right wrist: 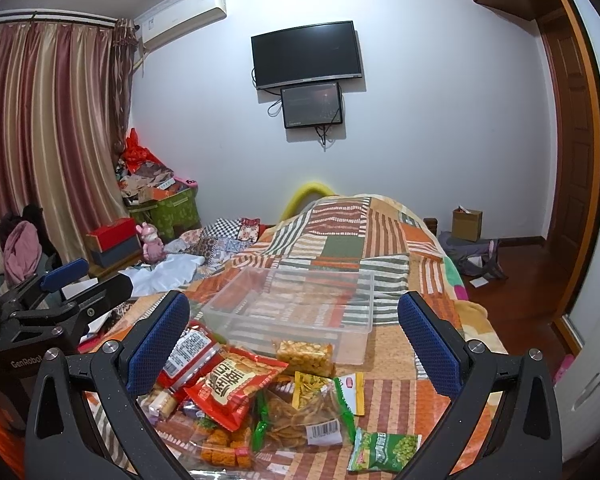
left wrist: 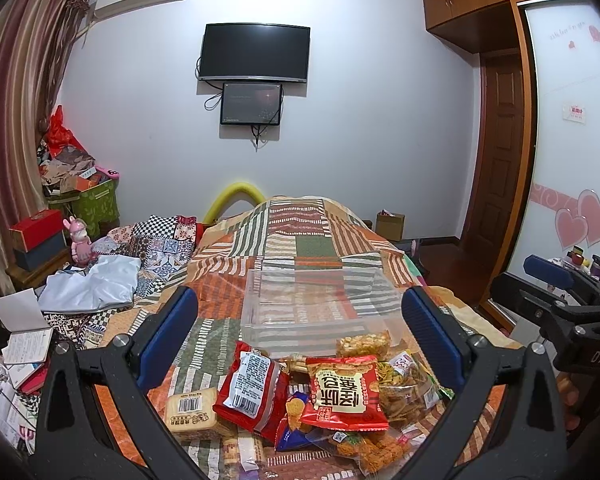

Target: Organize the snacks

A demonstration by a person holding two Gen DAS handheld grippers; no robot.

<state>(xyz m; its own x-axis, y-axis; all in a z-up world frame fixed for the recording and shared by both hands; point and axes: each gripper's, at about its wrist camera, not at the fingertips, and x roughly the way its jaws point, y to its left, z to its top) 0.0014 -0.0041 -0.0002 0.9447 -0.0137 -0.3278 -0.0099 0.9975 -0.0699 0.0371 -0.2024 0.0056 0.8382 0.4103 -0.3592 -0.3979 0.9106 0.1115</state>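
A heap of snack packets lies on the patchwork bedspread. It includes a red packet with a yellow label, a red packet showing its barcode, a pale biscuit pack and a clear bag of fried strips. A green pea packet lies to the right. Just beyond the heap stands a clear plastic bin, nothing in it. My left gripper hovers open above the heap. My right gripper is open too, holding nothing. Each gripper shows at the edge of the other's view.
A crumpled patterned quilt and a pale cloth lie left of the bin. Boxes and a pink figurine crowd the left side by the curtain. Wooden floor and a door lie to the right.
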